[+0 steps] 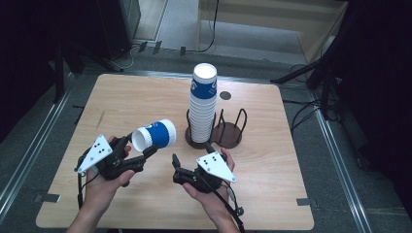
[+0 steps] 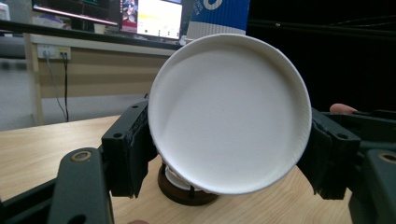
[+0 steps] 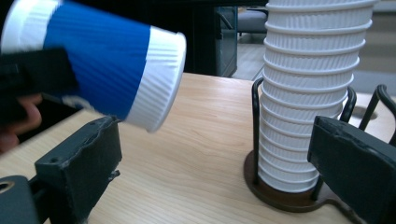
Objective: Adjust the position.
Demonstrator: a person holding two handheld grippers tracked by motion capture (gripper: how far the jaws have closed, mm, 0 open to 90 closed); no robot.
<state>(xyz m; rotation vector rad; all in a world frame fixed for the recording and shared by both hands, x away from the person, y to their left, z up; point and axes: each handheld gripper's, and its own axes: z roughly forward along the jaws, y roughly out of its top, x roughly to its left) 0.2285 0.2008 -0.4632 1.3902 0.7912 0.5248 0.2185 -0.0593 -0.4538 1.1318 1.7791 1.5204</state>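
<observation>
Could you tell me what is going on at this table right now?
A person is working with a gripper in each hand. The left gripper is shut on a blue and white paper cup, holding it on its side above the wooden table. The right gripper is open and empty. Beyond them, a tall stack of cups stands in one ring of a dark holder; the other ring is empty.

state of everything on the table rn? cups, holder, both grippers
single cup: on its side, off the table, clamped near the rim
left gripper: shut on the single cup
right gripper: open, nothing between the jaws
cup stack: upright, mouths up, in the holder's left slot
holder: right slot empty
</observation>
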